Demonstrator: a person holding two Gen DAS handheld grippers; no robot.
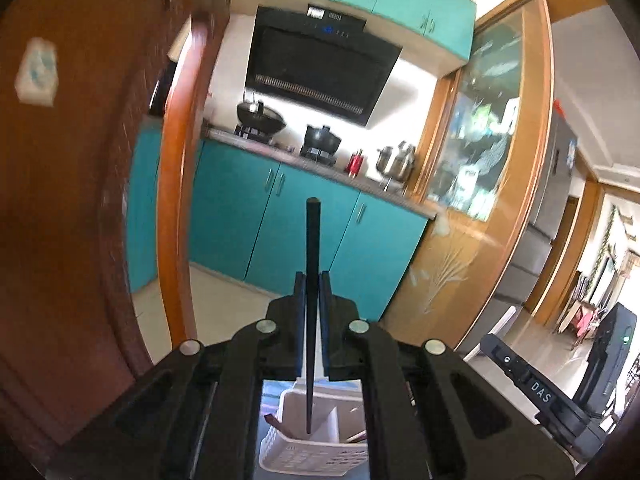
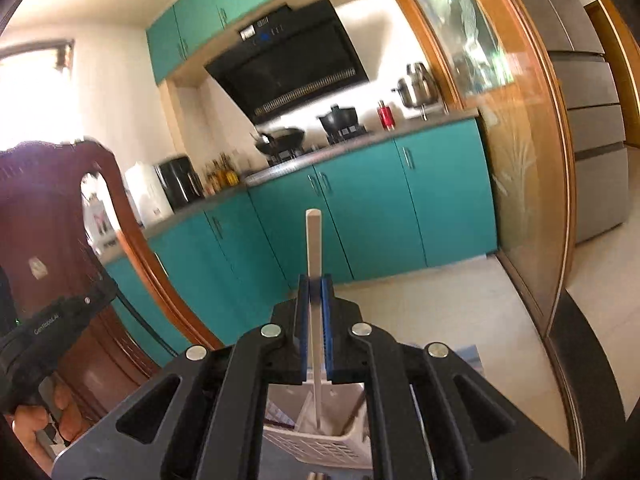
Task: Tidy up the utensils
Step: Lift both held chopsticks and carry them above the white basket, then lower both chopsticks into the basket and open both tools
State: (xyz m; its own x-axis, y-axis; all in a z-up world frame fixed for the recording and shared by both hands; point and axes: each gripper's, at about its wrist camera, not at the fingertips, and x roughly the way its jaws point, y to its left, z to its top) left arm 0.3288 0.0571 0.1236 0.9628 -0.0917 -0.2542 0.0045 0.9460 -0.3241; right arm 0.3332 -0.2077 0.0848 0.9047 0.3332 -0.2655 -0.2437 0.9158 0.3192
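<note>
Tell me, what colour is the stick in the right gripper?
White; the stick shows best in the right wrist view.

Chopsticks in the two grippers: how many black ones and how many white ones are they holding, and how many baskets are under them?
Black chopstick, pinched in the left gripper: 1
White chopstick, pinched in the right gripper: 1
White basket below them: 1
Total: 3 things. More sticks lie in the basket, too hidden to count.
</note>
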